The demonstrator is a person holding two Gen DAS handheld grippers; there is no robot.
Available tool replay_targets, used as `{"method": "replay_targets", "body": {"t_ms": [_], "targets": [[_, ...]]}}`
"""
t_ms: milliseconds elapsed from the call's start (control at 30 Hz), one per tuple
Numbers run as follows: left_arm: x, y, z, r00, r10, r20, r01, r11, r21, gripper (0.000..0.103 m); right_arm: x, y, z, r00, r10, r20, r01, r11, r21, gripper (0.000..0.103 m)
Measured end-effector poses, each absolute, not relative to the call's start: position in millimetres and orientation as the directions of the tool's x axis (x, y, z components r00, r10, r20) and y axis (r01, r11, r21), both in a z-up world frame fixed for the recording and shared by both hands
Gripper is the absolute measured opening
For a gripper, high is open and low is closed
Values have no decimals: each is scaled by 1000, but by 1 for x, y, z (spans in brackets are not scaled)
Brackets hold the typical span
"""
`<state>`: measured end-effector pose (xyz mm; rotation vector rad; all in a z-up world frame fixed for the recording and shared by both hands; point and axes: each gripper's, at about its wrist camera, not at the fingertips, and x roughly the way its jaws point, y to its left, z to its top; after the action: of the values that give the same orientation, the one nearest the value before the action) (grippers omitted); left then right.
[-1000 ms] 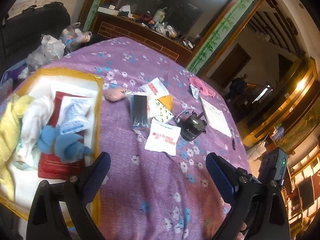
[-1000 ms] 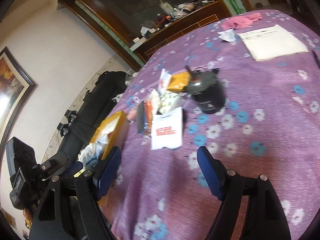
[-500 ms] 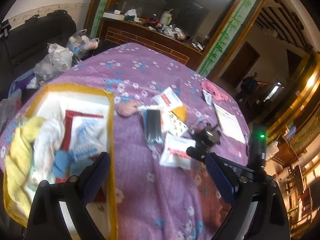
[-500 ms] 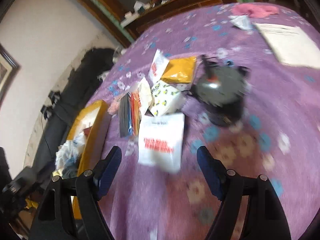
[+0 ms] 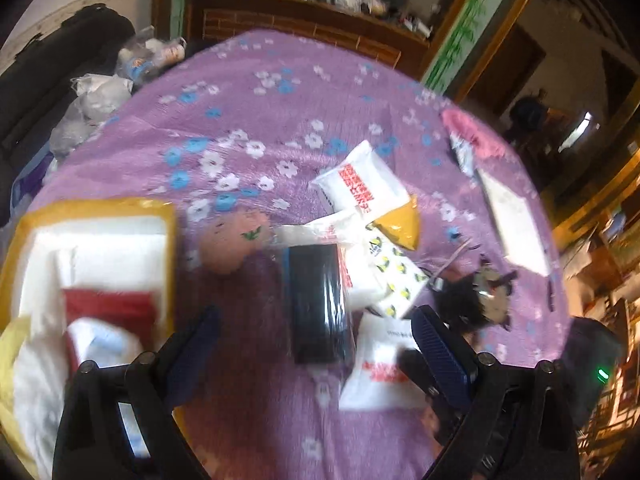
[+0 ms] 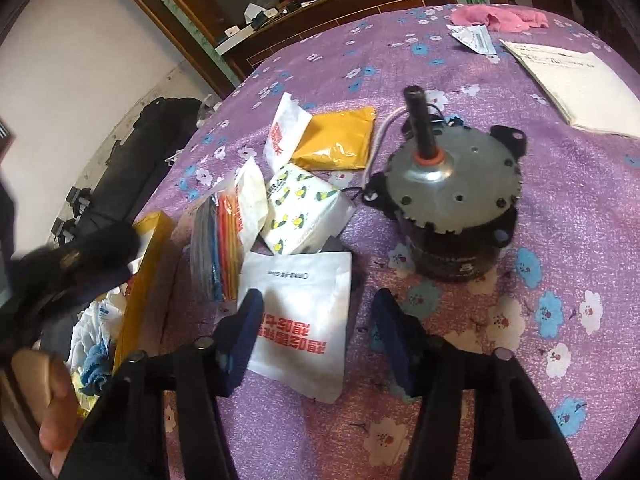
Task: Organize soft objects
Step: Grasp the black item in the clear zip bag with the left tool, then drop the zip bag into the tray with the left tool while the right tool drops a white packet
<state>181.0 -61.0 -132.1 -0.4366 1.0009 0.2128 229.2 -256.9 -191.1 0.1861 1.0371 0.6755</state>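
Observation:
A yellow-rimmed tray (image 5: 100,208) at the left holds red, white and yellow cloth items. On the purple flowered tablecloth lie a pink pouch (image 5: 234,246), a dark packet (image 5: 318,304) and several white tissue packs. My left gripper (image 5: 316,344) is open above the dark packet. My right gripper (image 6: 318,328) is open, its fingers on either side of a white pack with red lettering (image 6: 300,320); that pack also shows in the left wrist view (image 5: 380,364).
A heavy grey motor (image 6: 452,200) stands just right of the packs. A yellow packet (image 6: 336,140), a lemon-print tissue pack (image 6: 300,208), a paper sheet (image 6: 576,84) and a pink cloth (image 6: 500,16) lie beyond. A wooden cabinet (image 5: 304,20) stands behind the table.
Both grippers have moved forward and lower toward the pile of packs. My right gripper now straddles the white pack with red lettering. Both stay open.

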Motion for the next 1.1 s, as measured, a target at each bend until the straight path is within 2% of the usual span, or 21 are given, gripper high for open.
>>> {"method": "replay_targets", "body": {"t_ms": [33, 100, 133, 167, 233, 267, 467, 767, 900, 1100], "targets": [[187, -61, -137, 515, -12, -857, -373, 897, -237, 97, 231, -259, -192, 327, 599, -731, -422, 785, 455, 48], [197, -60, -149, 486, -3, -874, -391, 894, -221, 85, 232, -261, -192, 328, 597, -732, -411, 788, 459, 42], [201, -60, -155, 470, -17, -882, -391, 892, -226, 73, 233, -261, -192, 329, 594, -734, -410, 790, 455, 41], [204, -61, -162, 453, -39, -891, -389, 890, -237, 57, 232, -261, -192, 333, 588, -737, -408, 795, 449, 38], [205, -63, -168, 434, -51, -899, -385, 892, -236, 39, 231, -261, -189, 342, 593, -729, -417, 791, 448, 26], [204, -63, -170, 427, -50, -903, -391, 890, -234, 38, 229, -261, -187, 331, 613, -717, -429, 775, 464, 14], [179, -63, -149, 483, -58, -874, -402, 871, -280, 36, 223, -264, -175, 347, 655, -671, -460, 742, 487, 7], [99, -53, -99, 615, -113, -780, -374, 829, -415, 36, 211, -272, -150, 378, 756, -534, -545, 648, 533, 6], [48, -37, -78, 664, -57, -745, -405, 811, -423, 36, 193, -275, -133, 394, 809, -436, -622, 584, 522, 6], [-11, 13, -49, 699, 85, -710, -504, 762, -406, 36, 182, -272, -129, 365, 841, -399, -672, 535, 513, 6]]}}
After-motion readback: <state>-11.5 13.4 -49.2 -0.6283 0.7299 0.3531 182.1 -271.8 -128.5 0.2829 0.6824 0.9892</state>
